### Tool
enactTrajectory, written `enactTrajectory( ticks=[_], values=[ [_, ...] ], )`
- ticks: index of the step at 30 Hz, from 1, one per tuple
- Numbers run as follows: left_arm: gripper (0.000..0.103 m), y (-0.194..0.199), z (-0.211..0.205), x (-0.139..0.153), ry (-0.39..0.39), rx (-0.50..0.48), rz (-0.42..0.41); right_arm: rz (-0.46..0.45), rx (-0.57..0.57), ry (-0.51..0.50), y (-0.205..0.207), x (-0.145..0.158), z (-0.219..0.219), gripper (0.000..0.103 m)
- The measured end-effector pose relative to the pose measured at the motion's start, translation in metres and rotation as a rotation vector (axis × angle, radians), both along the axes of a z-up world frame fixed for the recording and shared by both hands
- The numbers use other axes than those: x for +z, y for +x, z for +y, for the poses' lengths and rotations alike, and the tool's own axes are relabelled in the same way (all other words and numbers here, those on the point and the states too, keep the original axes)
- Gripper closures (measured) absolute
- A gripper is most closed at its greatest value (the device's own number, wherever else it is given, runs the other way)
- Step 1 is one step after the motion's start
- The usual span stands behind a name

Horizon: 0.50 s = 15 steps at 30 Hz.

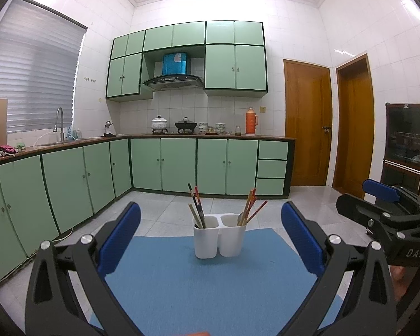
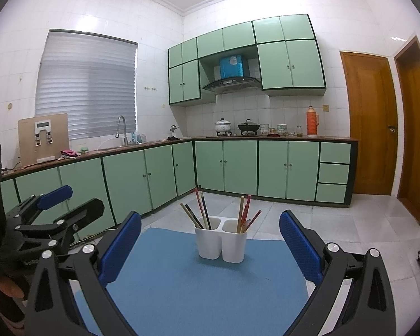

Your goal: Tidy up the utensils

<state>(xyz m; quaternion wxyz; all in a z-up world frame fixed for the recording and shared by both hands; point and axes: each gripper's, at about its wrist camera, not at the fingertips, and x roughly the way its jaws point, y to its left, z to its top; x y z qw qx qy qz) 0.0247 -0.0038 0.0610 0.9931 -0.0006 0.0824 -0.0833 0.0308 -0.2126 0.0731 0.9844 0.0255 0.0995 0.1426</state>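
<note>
Blue pads on both grippers, nearest the lens. Left gripper (image 1: 210,240) has its fingers spread wide w/ nothing between them; right gripper (image 2: 210,247) is the same, wide apart & holding nothing. Both hover side by side over the near edge of a blue mat (image 1: 182,280), pointed at the holder; neither touches it.

Next out, approx. mid-mat toward the far edge: white 2-compartment utensil holder (image 1: 219,236), upright. Left compartment has a bunch of chopsticks (image 1: 196,207) leaning left, mixed light wood & dark/red. Right compartment has more chopsticks (image 1: 252,207) leaning right, plus what looks like a spoon (image 1: 240,218) bowl at the rim, partly hidden.

Beyond the mat, pale tiled floor (image 1: 308,201). Further back, green base cabinets (image 1: 210,165) under an L-shaped counter. On it: faucet (image 1: 59,123), white pot (image 1: 159,123), black wok (image 1: 186,124), orange thermos (image 1: 251,121). Wooden doors (image 1: 308,123) at far right.
</note>
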Motion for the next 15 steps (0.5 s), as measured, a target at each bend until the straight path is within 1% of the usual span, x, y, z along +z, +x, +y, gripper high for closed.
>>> enactTrajectory(
  ticks=[15],
  values=[
    [0.006, -0.0006, 0.0003, 0.0, -0.002, 0.0, 0.001, -0.001, 0.001, 0.002, 0.001, 0.0023, -0.0007, 0.006]
  ],
)
